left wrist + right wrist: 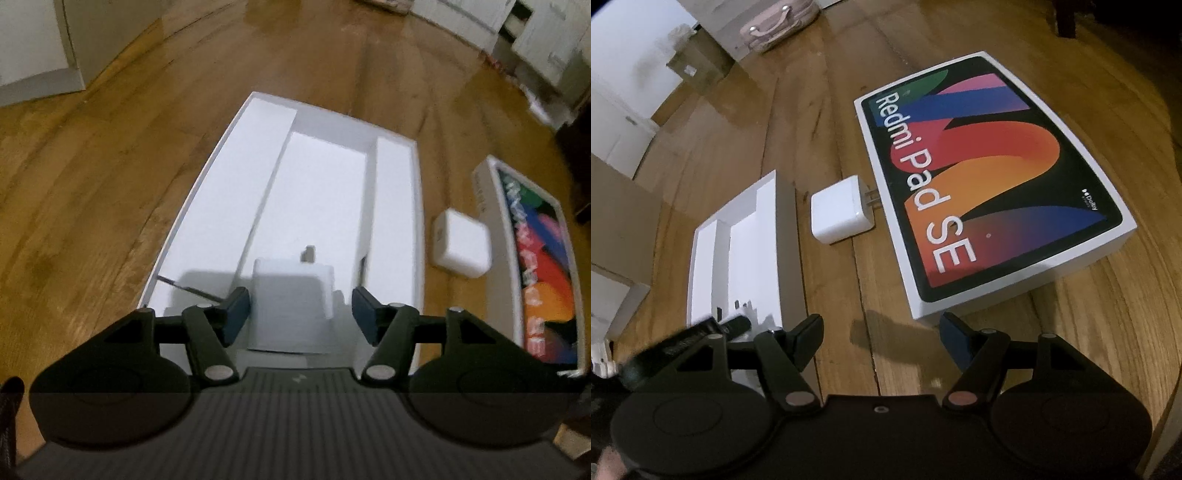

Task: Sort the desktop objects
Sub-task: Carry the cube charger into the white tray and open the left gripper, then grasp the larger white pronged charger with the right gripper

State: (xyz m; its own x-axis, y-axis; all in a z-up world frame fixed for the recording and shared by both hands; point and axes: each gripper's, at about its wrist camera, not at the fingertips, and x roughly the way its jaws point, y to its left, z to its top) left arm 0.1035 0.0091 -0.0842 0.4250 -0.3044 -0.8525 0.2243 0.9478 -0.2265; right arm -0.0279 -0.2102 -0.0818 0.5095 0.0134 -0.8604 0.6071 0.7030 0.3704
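Now the wooden worktop (738, 155) carries a Redmi Pad SE box (993, 177), an open white tray (317, 192) and a white charger (842, 212) lying between them. A second charger (291, 299) sits in the tray between the left hand-held gripper (300, 314) pads, which stand apart from it. The right hand-held gripper (882, 339) hangs open over bare wood.

Warm dim indoor light; white tray (221, 177) overexposed; strong fisheye edge bending; slight motion blur.

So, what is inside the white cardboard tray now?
One white square charger lies in the white cardboard tray, between the left gripper's fingers. Those fingers cover the tray's near end.
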